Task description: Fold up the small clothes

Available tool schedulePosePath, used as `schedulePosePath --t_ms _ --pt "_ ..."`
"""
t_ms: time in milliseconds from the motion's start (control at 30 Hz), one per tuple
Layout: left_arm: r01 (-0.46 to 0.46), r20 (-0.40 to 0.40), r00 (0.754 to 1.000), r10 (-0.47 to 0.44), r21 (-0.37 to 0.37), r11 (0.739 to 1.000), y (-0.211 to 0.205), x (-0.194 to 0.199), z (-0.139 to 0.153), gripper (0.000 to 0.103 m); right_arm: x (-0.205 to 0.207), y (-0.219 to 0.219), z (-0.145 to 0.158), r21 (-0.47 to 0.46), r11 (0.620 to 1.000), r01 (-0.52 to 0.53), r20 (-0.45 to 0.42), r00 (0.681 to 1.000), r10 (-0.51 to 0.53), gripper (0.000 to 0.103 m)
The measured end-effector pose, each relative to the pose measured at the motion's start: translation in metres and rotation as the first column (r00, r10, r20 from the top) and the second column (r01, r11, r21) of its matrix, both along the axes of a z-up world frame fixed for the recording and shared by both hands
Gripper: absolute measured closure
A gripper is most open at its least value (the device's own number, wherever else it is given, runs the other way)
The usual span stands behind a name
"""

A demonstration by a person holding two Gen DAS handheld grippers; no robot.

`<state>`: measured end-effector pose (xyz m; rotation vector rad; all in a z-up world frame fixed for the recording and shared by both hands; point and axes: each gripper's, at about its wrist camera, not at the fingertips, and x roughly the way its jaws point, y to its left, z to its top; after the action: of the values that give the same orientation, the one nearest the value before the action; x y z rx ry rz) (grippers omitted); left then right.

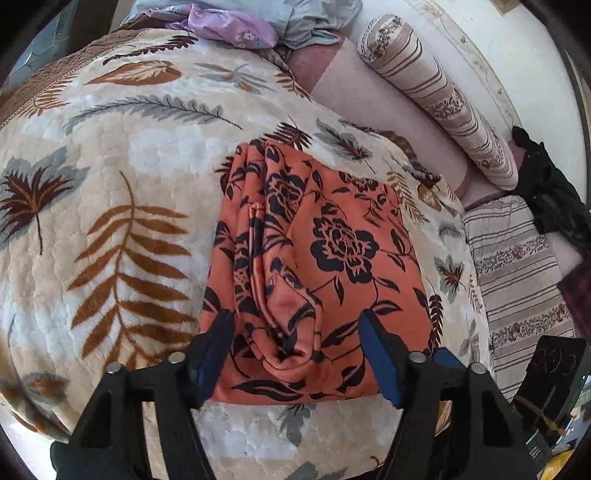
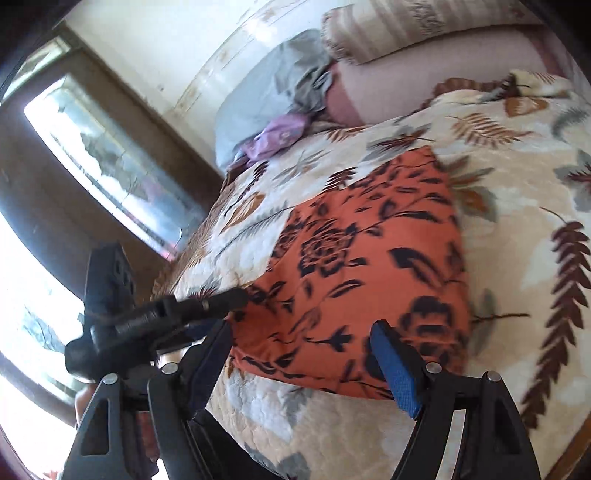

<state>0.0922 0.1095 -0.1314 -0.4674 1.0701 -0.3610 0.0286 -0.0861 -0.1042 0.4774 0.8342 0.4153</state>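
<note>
Right now an orange garment with a black flower print (image 1: 325,258) lies folded into a rough rectangle on a cream blanket patterned with brown and grey leaves (image 1: 110,184). In the left wrist view it fills the centre of the frame and reaches down to the lower middle, where a raised fold of the cloth runs lengthwise between the two fingers. The left gripper (image 1: 295,332) stands part-way open over the garment's near end; its fingers straddle that ridge with cloth between them, yet the pads do not press it from either side. In the right wrist view the same garment (image 2: 369,258) sits in the centre and lower middle, somewhat blurred. The right gripper (image 2: 303,341) stands wide over the near edge of the cloth, with nothing held between its blue pads. The left gripper's black body (image 2: 147,314) enters that view from the lower left, its tip touching the garment's left edge. At the top of the left wrist view lie a lilac flowered cloth (image 1: 229,26) and a grey cloth (image 1: 306,22), well apart from the orange one. A striped bolster (image 1: 436,96) lies along the upper right, and a dark cloth (image 1: 550,192) hangs at the right edge.
</note>
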Motion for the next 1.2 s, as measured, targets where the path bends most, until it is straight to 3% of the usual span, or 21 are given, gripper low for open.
schedulePosePath --t_ms 133,200,233,300,400,467,567,600,633,700,867,933,1033,1100,1200 --pt "-0.003 -0.029 1.0 0.004 0.051 0.999 -0.008 0.0 -0.005 0.045 -0.003 -0.022 -0.006 0.041 0.998 0.041 -0.023 0.999 -0.04 0.023" --pt "-0.001 -0.046 0.999 0.004 0.077 0.997 -0.008 0.004 -0.011 0.064 -0.002 -0.026 -0.009 0.053 0.998 0.046 -0.024 0.999 -0.044 0.023" --pt "0.0 -0.063 0.998 0.006 0.096 0.995 -0.008 0.007 -0.015 0.084 -0.003 -0.027 -0.009 0.055 0.998 0.044 -0.023 0.999 -0.043 0.023" --pt "-0.013 -0.052 0.998 0.017 0.067 0.998 -0.002 0.008 -0.013 0.086 -0.002 -0.027 -0.01 0.049 0.998 0.033 -0.026 0.999 -0.032 0.023" --pt "-0.043 0.13 0.991 0.028 0.118 0.992 0.0 -0.013 0.031 0.087 -0.003 -0.028 -0.005 0.038 0.999 0.033 -0.017 0.999 -0.032 0.023" --pt "-0.048 0.163 0.986 0.028 0.122 0.991 0.004 -0.02 0.036 0.087 -0.002 -0.029 -0.003 0.033 0.999 0.037 -0.013 0.999 -0.037 0.023" --pt "-0.052 -0.001 0.999 0.053 0.1 0.994 0.019 -0.008 -0.02 0.086 0.003 -0.025 -0.003 0.017 0.999 0.036 -0.02 0.999 -0.036 0.023" --pt "-0.063 -0.044 0.997 0.066 0.05 0.997 0.027 -0.005 -0.04 0.086 0.006 -0.024 -0.003 0.014 0.999 0.035 -0.028 0.999 -0.034 0.023" --pt "-0.081 -0.037 0.996 0.08 -0.007 0.997 0.035 -0.006 -0.045 0.085 0.008 -0.022 -0.003 0.01 0.999 0.031 -0.036 0.999 -0.03 0.023" --pt "-0.091 -0.045 0.995 0.088 -0.064 0.994 0.043 -0.006 -0.045 0.085 0.01 -0.017 0.002 0.0 1.0 0.015 -0.035 0.999 -0.015 0.023" --pt "-0.079 -0.035 0.996 0.076 -0.088 0.993 0.046 -0.007 -0.05 0.083 0.027 0.0 0.015 0.028 0.997 -0.067 -0.015 0.998 0.067 0.022" --pt "-0.086 -0.037 0.996 0.082 -0.115 0.99 0.052 -0.009 -0.053 0.083 0.04 0.002 0.0 0.129 0.987 -0.098 -0.057 0.993 0.106 0.015" --pt "-0.101 -0.057 0.994 0.094 -0.152 0.983 0.061 -0.014 -0.057 0.083 0.059 -0.003 -0.049 0.22 0.975 -0.039 -0.24 0.966 0.093 0.015" --pt "-0.11 -0.071 0.993 0.099 -0.178 0.978 0.071 -0.02 -0.057 0.082 0.057 -0.01 -0.053 0.275 0.961 -0.028 -0.218 0.972 0.091 0.015" --pt "-0.138 -0.116 0.987 0.113 -0.235 0.962 0.081 -0.024 -0.062 0.082 0.056 -0.01 -0.053 0.281 0.958 -0.053 -0.219 0.969 0.117 0.015"
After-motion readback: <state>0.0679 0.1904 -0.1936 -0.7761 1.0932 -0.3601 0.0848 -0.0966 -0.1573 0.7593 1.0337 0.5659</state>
